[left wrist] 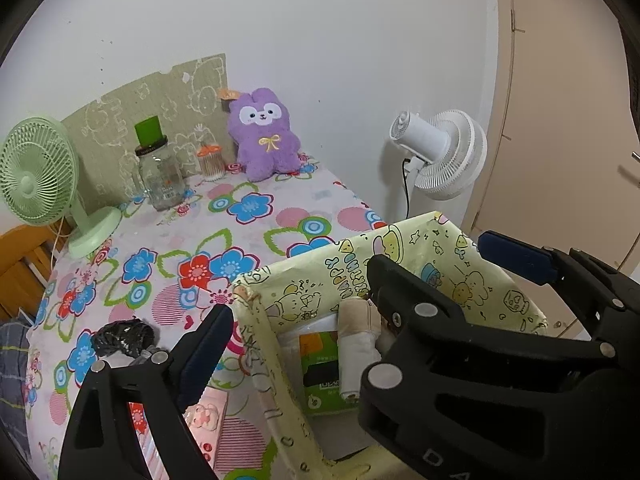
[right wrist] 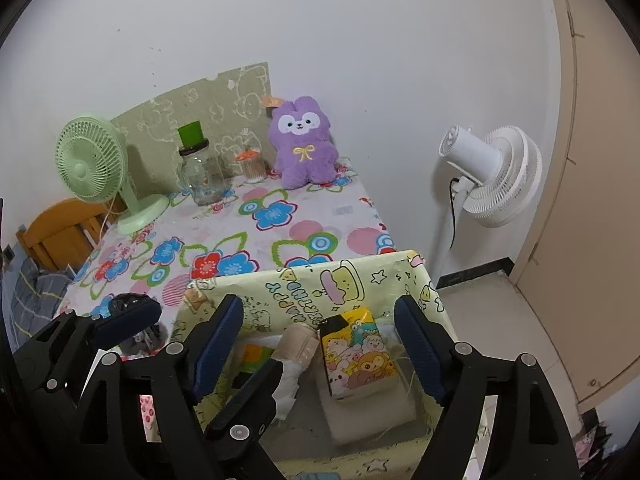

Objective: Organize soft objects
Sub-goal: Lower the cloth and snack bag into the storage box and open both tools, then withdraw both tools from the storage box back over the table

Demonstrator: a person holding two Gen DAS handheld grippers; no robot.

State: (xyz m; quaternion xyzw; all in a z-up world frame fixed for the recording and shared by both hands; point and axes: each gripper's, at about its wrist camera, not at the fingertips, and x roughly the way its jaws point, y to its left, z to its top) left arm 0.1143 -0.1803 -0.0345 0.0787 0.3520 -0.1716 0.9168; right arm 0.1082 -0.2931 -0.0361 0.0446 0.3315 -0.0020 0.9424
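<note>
A yellow cartoon-print fabric bin (left wrist: 404, 240) (right wrist: 360, 276) stands at the near right corner of the flowered table. Inside lie a rolled beige-and-white cloth (left wrist: 356, 344) (right wrist: 294, 346), a green-and-orange packet (left wrist: 320, 364) and a yellow cartoon tissue pack (right wrist: 356, 356). A purple plush bunny (left wrist: 266, 134) (right wrist: 306, 142) sits at the table's far edge against the wall. My left gripper (left wrist: 356, 280) is open, straddling the bin's left wall. My right gripper (right wrist: 320, 340) is open above the bin's inside. A dark crumpled bundle (left wrist: 124, 336) (right wrist: 130, 304) lies left of the bin.
A green desk fan (left wrist: 44, 176) (right wrist: 100, 164), a glass jar with green lid (left wrist: 158, 168) (right wrist: 196, 168) and a small cotton-swab jar (left wrist: 210, 162) (right wrist: 252, 166) stand at the back. A white standing fan (left wrist: 444, 152) (right wrist: 492, 172) is right of the table. A pink box (left wrist: 208, 420) lies near.
</note>
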